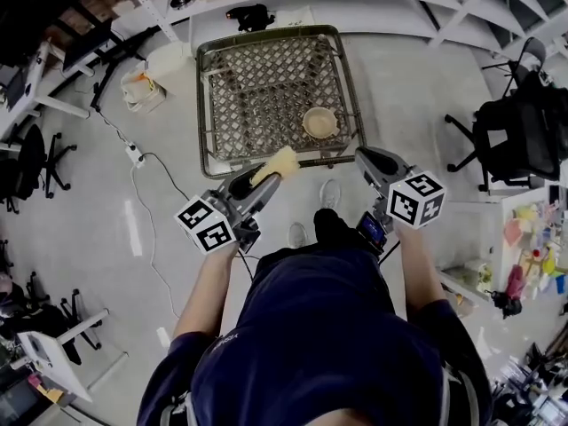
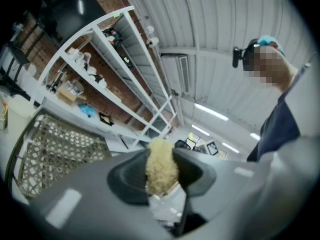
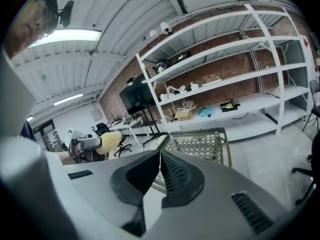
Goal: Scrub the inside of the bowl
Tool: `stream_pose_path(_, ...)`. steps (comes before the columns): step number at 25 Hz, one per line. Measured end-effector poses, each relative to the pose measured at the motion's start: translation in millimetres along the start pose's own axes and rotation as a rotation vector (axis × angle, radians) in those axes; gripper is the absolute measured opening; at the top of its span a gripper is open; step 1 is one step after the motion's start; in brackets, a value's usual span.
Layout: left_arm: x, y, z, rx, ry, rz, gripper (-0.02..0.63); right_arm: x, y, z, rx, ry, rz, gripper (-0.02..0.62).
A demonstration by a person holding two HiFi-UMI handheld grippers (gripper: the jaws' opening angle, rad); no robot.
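Lattice tray (image 1: 257, 96) holds a small, round, tan bowl (image 1: 319, 122).

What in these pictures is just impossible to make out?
Head view: the bowl on the mesh table is too small to show whether its inside is dirty.
Right gripper view: the shut right tongs cover the table's near part; no bowl shows.
Left gripper view: the left tongs hide the sponge's lower end.
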State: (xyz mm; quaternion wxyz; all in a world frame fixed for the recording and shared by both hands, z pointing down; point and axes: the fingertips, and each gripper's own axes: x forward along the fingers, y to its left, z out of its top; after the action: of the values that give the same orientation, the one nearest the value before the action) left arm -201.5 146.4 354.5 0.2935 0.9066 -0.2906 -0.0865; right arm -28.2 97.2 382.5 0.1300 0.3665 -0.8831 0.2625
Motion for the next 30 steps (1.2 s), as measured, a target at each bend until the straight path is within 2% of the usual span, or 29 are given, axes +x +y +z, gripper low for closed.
stream_pose_path(5,19,20,-1,-0.009,0.017,0.054,0.121,26,-34,1,0.046,0.029,0.015,0.008)
stream_pose_path(14,94,70,-8,-0.035,0.104,0.144,0.121,74,-114,-5,0.100,0.123,0.110,0.009)
stream_pose_path(21,135,108,-37,-0.045,0.205,0.259,0.121,124,-168,-37,0.124,0.238,0.172,0.013)
stream_pose_path(24,149,123,-47,-0.036,0.259,0.283,0.121,149,-184,-51,0.128,0.282,0.180,0.107)
stream_pose_path(30,159,142,-72,-0.055,0.351,0.313,0.121,188,-202,-116,0.152,0.441,0.143,0.153)
